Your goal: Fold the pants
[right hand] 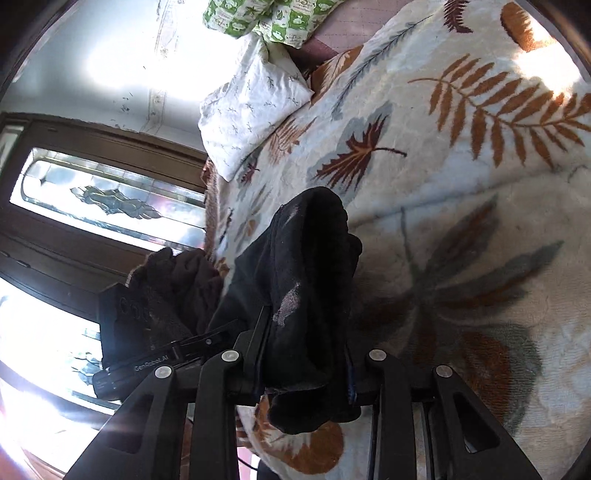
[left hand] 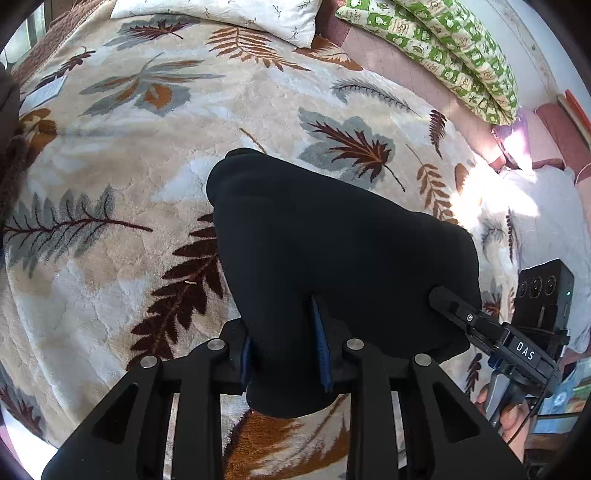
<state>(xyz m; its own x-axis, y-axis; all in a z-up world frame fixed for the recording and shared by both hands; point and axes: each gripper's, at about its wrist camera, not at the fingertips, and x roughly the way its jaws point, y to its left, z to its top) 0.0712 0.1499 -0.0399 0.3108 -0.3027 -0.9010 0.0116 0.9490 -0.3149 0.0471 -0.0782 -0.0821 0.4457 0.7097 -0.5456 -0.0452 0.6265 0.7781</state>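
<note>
**Both tongs grip the pants, mid-fold over the bed**

Left tongs (left hand: 284, 354) are clamped narrow on a thick bunch of the black pants (left hand: 332, 251), the cloth pinched between their blue pads. Right tongs (right hand: 306, 373) are likewise closed on a bundled edge of the same pants (right hand: 310, 266); in the left view they reach in from the right and bite the cloth's near right corner (left hand: 448, 299).

The pants are already doubled into a compact dark bundle. It is held up by its near edge, with the far end sagging toward the leaf-print blanket (left hand: 110, 184) on the bed. A white pillow (left hand: 221, 14) and a green quilt (left hand: 443, 48) lie at the far side, well apart from the pants.

The step in hand looks like carrying or laying a fold, with both corners held level. Next, the bundle probably needs lowering flat onto the blanket, edges kept aligned and cloth taut between the two grips, before either grip lets go. Whether another fold remains cannot be told.
</note>
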